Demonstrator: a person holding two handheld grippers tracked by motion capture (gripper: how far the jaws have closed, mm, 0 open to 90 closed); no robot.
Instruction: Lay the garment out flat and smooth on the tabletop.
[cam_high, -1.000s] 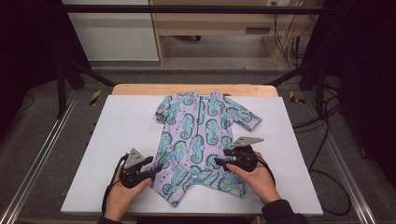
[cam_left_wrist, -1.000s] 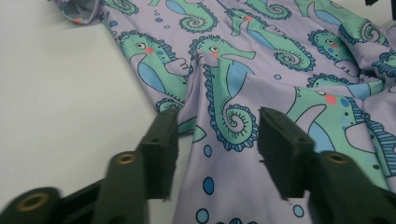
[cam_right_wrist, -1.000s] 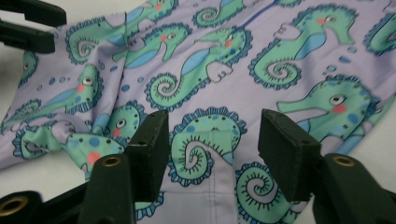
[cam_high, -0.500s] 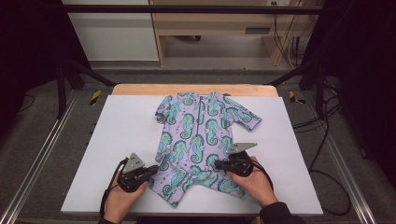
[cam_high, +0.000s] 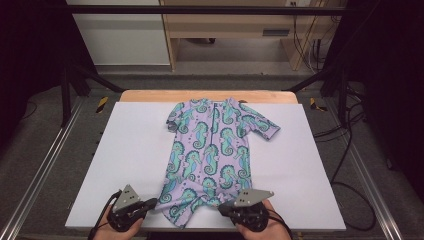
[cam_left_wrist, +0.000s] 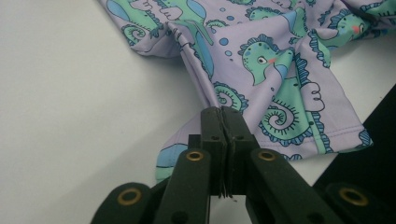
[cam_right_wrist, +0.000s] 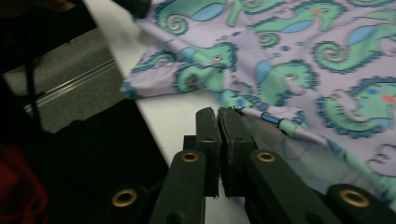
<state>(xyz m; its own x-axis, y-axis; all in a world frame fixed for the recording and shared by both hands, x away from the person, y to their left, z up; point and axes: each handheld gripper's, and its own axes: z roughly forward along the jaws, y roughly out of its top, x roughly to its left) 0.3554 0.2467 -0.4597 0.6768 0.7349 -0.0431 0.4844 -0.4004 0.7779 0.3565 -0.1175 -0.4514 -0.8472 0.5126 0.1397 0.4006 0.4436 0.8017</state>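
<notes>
Both grippers have come back toward me, dragging the suit down the table. Left gripper and right gripper each pinch a leg hem. If I pull further, fabric could slide off the near edge.

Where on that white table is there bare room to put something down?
Bare patches: left of the swimsuit out to the table edge, and right of it below the sleeve. Crowded: the near edge, where the left gripper and right gripper pinch the hem.
</notes>
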